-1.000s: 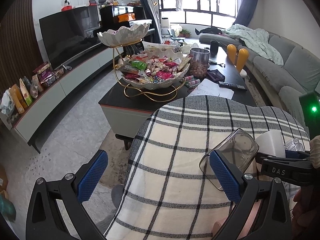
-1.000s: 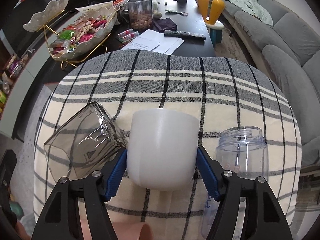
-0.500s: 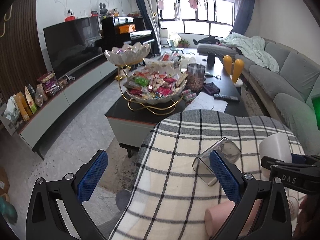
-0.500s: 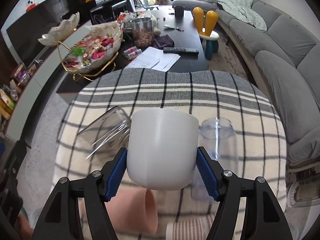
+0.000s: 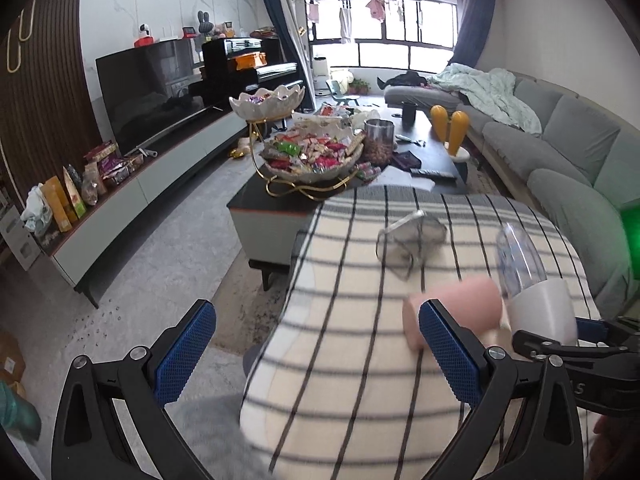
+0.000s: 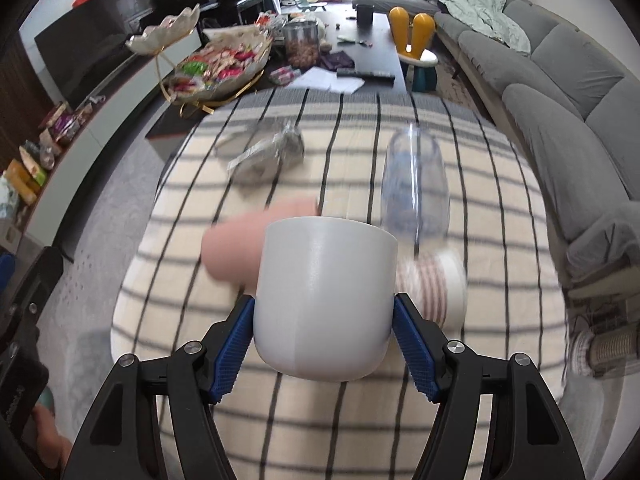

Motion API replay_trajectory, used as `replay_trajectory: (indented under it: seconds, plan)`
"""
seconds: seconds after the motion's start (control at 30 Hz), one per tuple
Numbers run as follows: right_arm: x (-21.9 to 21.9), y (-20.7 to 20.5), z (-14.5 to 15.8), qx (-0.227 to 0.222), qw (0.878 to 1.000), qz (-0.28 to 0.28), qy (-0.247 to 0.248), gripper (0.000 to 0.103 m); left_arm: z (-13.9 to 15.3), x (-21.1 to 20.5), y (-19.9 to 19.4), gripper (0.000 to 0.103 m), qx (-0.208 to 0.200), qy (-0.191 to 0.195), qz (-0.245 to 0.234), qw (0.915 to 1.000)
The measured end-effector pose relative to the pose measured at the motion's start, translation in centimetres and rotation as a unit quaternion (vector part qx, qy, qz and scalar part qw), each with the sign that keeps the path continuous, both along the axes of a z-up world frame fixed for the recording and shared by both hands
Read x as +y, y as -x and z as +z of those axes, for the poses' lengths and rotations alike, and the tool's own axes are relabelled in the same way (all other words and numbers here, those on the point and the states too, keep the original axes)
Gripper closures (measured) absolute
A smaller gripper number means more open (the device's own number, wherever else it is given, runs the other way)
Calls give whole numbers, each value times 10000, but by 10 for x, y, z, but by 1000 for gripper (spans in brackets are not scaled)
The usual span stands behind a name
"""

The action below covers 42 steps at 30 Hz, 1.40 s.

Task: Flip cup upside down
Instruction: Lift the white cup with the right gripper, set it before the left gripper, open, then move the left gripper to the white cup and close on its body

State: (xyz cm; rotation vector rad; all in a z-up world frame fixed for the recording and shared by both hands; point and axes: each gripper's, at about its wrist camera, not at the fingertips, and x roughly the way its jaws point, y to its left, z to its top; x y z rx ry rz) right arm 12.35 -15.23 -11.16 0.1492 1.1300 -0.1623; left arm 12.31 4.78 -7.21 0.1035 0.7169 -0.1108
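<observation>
My right gripper [image 6: 324, 344] is shut on a white cup [image 6: 324, 300] and holds it above the checked cloth [image 6: 248, 408], its wider end pointing away from me. The cup also shows in the left wrist view [image 5: 544, 312], held by the right gripper [image 5: 560, 340]. My left gripper [image 5: 316, 356] is open and empty, over the cloth's left edge. A pink cup [image 6: 248, 240] lies on its side just beyond the white cup; it also shows in the left wrist view [image 5: 460, 312].
On the cloth lie a clear glass cup [image 6: 268, 152], a clear plastic jar [image 6: 416, 184] and a striped paper cup [image 6: 432, 288]. Beyond stands a dark coffee table [image 5: 424, 164] with a snack bowl [image 5: 316, 156]. A grey sofa [image 5: 568, 152] runs along the right.
Both grippers have pulled back and up from the cloth. The white cup stays gripped and has risen. The pink and striped cups have come into view.
</observation>
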Motion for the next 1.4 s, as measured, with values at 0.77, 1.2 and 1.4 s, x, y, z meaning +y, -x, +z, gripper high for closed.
replay_trajectory:
  seconds: [0.77, 1.2, 1.4]
  plan:
    - [30, 53, -76, 390, 9992, 95, 54, 34, -50, 13, 56, 0, 296, -17, -290, 9991]
    - [26, 65, -60, 176, 9997, 130, -67, 22, -41, 8, 62, 0, 211, -24, -367, 9991]
    - [-1, 92, -12, -329, 9992, -170, 139, 22, -26, -16, 73, 0, 38, 82, -551, 9984]
